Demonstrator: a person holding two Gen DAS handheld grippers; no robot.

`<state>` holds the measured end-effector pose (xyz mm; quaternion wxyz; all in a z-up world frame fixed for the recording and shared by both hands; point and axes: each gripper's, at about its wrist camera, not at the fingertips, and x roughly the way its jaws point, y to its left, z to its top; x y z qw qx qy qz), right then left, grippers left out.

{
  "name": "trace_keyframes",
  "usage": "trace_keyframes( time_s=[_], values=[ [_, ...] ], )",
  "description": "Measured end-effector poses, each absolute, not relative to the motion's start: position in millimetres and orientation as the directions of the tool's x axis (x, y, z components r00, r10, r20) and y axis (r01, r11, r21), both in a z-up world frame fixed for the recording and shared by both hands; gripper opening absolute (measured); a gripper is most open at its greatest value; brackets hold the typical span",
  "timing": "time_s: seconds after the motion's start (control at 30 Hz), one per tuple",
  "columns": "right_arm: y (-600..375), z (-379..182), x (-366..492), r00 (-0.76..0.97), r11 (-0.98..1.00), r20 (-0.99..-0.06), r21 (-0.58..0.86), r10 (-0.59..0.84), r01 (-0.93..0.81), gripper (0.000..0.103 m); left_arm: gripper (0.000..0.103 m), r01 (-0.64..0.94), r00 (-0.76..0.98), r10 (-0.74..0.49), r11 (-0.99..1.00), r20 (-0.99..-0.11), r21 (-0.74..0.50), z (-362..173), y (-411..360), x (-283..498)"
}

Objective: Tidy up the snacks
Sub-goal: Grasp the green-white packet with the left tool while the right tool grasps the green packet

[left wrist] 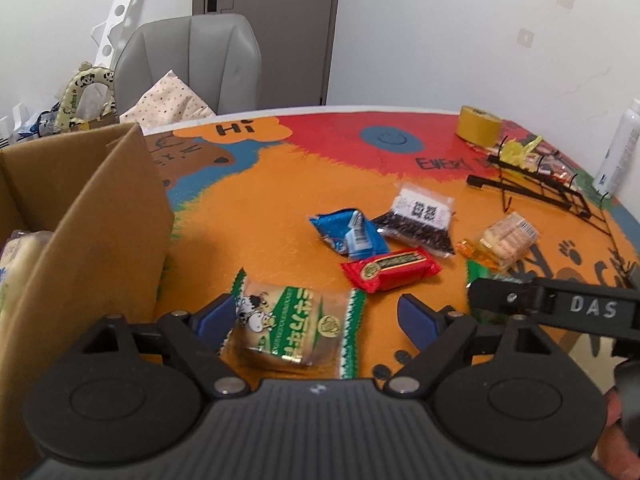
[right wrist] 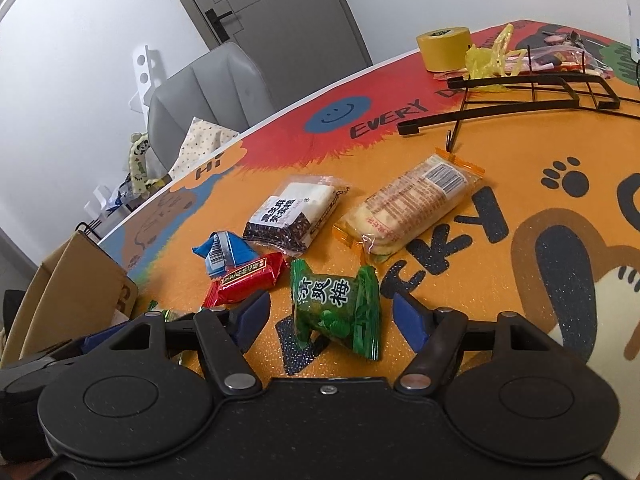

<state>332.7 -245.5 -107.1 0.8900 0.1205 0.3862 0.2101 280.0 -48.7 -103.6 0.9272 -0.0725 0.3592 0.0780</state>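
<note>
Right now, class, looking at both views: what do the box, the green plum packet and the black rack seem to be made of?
Box: brown corrugated cardboard, matte; a folded flap with a raw edge shows.
Green plum packet: thin plastic film, glossy; it crinkles and has crimped sealed ends.
Black rack: probably metal wire and strip with a dark coating; thin rigid bars, though plastic cannot be excluded.

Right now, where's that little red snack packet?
The red snack packet lies on the orange part of the table, mid-scene in both views, just in front of the blue packet and beside the dark bean bag; neither gripper touches it.
</note>
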Motion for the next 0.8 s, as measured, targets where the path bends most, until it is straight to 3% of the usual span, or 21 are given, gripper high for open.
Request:
trace_keyframes(
  time_s=[0.23,0.3,0.33,0.37,0.43,0.57,0.8],
  values=[
    [-238,-107,332,0.628,0.895,-0.638,0.340,0.445,-0.289,0.070,0.088,-0.214,0.729,0.128,0.976,-0.672,-0.047,-112,-43,281],
    [-236,-106,331,0.635,0.903,-0.642,0.319,0.430,-0.288,0.065,0.088,-0.218,0.718,0.125,0.975,-0.685,-0.051,-118,-41,283],
    [-235,-106,330,0.637,0.907,-0.646,0.306,0.421,-0.288,0.054,0.087,-0.219,0.713,0.118,0.974,-0.691,-0.059,-120,-40,283],
    [-235,-106,330,0.639,0.911,-0.650,0.296,0.412,-0.286,0.043,0.084,-0.218,0.723,0.125,0.975,-0.680,-0.053,-122,-41,282],
    [-238,-106,330,0.631,0.905,-0.650,0.314,0.425,-0.286,0.040,0.080,-0.228,0.725,0.143,0.973,-0.674,-0.038,-122,-41,281],
    [-240,-106,326,0.624,0.900,-0.648,0.326,0.436,-0.289,0.038,0.059,-0.231,0.731,0.125,0.970,-0.671,-0.071,-118,-37,279],
    [-241,-99,317,0.632,0.894,-0.633,0.334,0.448,-0.299,0.038,0.053,-0.215,0.754,0.111,0.973,-0.648,-0.083,-107,-37,270]
  ],
)
